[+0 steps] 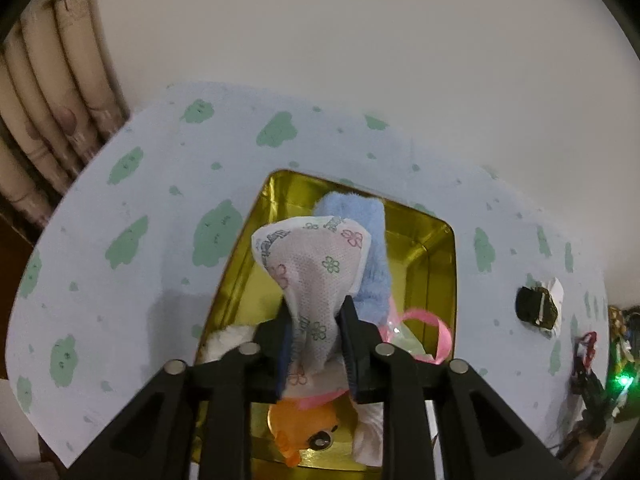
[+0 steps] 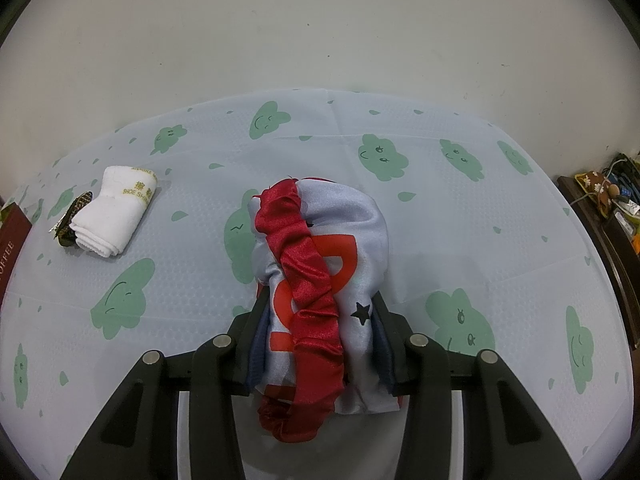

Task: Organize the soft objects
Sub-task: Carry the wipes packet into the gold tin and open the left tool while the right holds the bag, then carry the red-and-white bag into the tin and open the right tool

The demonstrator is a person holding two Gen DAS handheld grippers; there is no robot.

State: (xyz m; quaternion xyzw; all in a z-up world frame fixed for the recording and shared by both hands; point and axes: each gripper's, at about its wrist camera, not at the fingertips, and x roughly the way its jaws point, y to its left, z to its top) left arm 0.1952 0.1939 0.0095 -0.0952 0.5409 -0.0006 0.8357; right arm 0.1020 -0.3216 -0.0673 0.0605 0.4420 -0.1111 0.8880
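My left gripper [image 1: 316, 320] is clenched on a white flowered pouch [image 1: 312, 264], held over the gold tin [image 1: 436, 256]. Inside the tin, a blue fuzzy cloth [image 1: 370, 240] lies at 1 o'clock from the pouch, a pink ribbon [image 1: 434, 330] at 4 o'clock and an orange plush toy [image 1: 304, 428] at 6 o'clock. My right gripper [image 2: 320, 316] grasps a pale satin cloth with red trim [image 2: 324, 264] above the cloud-print tablecloth [image 2: 460, 216]. A rolled white towel [image 2: 116, 210] lies well apart at 10 o'clock, with a small dark wrapper [image 2: 72, 220] just beside it.
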